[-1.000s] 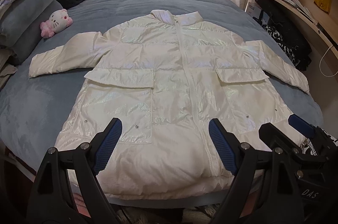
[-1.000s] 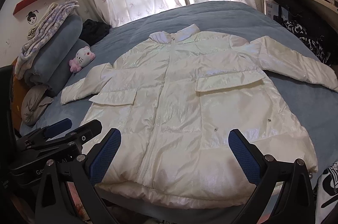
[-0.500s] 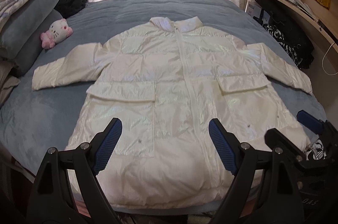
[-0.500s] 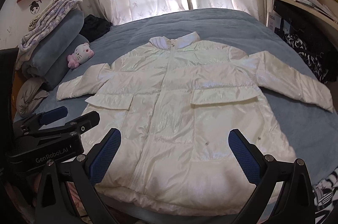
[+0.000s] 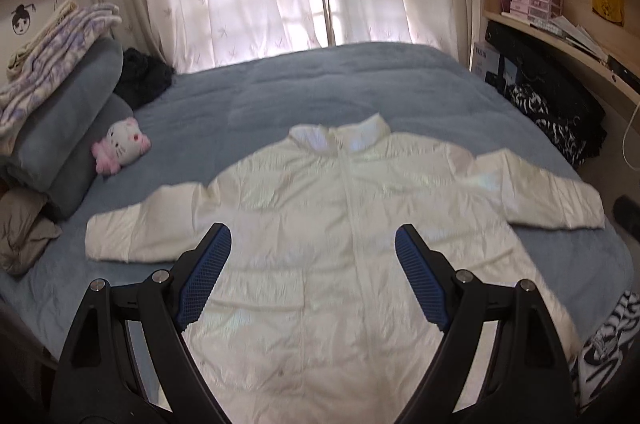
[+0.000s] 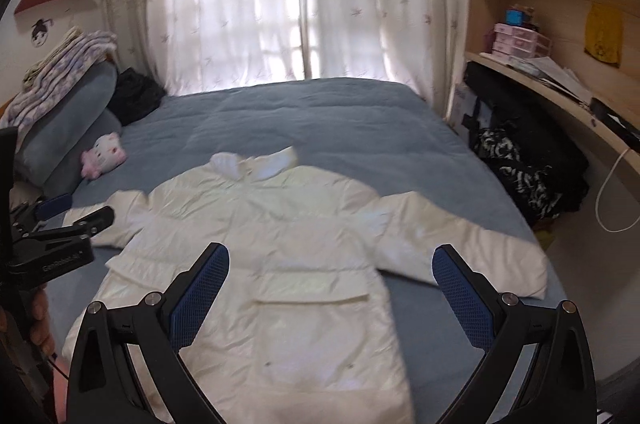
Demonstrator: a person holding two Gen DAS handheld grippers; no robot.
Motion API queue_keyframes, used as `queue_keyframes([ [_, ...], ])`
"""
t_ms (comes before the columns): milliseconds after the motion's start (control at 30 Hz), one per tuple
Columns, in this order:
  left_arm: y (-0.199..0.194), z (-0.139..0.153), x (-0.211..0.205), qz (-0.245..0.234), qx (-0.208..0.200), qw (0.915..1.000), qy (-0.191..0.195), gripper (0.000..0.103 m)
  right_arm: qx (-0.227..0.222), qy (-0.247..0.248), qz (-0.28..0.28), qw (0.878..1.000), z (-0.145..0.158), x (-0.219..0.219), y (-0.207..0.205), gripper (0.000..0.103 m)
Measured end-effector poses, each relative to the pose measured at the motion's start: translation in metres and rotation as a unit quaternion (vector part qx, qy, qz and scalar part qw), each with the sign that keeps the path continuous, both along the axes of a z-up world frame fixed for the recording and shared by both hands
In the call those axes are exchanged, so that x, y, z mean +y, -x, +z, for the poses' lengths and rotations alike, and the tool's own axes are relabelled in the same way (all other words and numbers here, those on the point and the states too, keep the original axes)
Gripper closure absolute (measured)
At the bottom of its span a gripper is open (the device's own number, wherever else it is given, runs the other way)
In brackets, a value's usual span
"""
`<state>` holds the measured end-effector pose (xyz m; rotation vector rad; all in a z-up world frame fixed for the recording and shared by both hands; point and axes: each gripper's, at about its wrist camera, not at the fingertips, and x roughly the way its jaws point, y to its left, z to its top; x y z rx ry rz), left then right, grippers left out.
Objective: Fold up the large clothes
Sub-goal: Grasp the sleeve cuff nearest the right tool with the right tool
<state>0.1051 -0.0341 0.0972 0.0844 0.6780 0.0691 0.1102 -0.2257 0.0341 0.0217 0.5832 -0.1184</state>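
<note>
Both claws stand wide apart with nothing between the pads: the left gripper (image 5: 312,280) and the right gripper (image 6: 330,298) hang above the near hem of the white puffer coat (image 5: 344,248), touching none of it. Past the fingers, the coat lies face up and spread flat on the blue bed (image 5: 360,83), zipped, with flap pockets either side of the zip, sleeves stretched out sideways and the collar toward the curtains. Its shell is glossy and quilted, so it will likely be light, puffy and slippery, springing back after a fold. A sleeve cuff or the shoulder seam looks the best hold. Beyond the coat's left sleeve sits a plush cat (image 5: 120,143).
</note>
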Motion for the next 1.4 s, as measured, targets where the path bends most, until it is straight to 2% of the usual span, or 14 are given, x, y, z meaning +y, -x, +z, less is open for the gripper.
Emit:
queue_keyframes([
  [133,-0.028,0.020,-0.019,-0.004,-0.010,0.9999,0.009,0.020,0.001,-0.016,-0.033,0.999,0.013,-0.056,-0.017,0.000],
  [267,-0.059,0.026,-0.045,-0.013,-0.012,0.9997,0.020,0.020,0.016,-0.037,-0.065,0.997,0.011,-0.120,-0.029,0.000],
  [400,-0.095,0.017,-0.078,-0.028,-0.001,0.9990,0.033,0.020,0.044,-0.092,-0.095,0.990,-0.015,-0.189,-0.051,0.000],
  [600,-0.148,-0.030,-0.125,-0.038,0.036,0.9976,0.044,0.020,0.085,-0.165,-0.161,0.969,-0.070,-0.275,-0.059,0.000],
  [733,-0.186,-0.076,-0.156,-0.034,0.087,0.9949,0.038,0.020,0.105,-0.224,-0.216,0.944,-0.111,-0.341,-0.054,0.000],
  [867,-0.207,-0.120,-0.174,-0.029,0.102,0.9937,0.035,0.020,0.109,-0.306,-0.277,0.904,-0.154,-0.406,-0.036,0.000],
  [967,-0.221,-0.143,-0.185,-0.028,0.104,0.9936,0.035,0.020,0.106,-0.359,-0.300,0.877,-0.181,-0.435,-0.022,0.005],
  [1100,-0.236,-0.169,-0.195,-0.025,0.110,0.9920,0.057,0.020,0.089,-0.421,-0.312,0.847,-0.213,-0.453,-0.008,0.012],
  [1233,-0.247,-0.189,-0.201,-0.020,0.122,0.9895,0.075,0.020,0.070,-0.482,-0.316,0.814,-0.245,-0.465,-0.005,0.024],
  [1300,-0.250,-0.197,-0.204,-0.016,0.125,0.9887,0.082,0.020,0.063,-0.483,-0.325,0.811,-0.251,-0.466,-0.004,0.031],
  [1400,-0.250,-0.202,-0.208,-0.018,0.124,0.9887,0.083,0.020,0.055,-0.472,-0.335,0.814,-0.261,-0.466,-0.008,0.049],
])
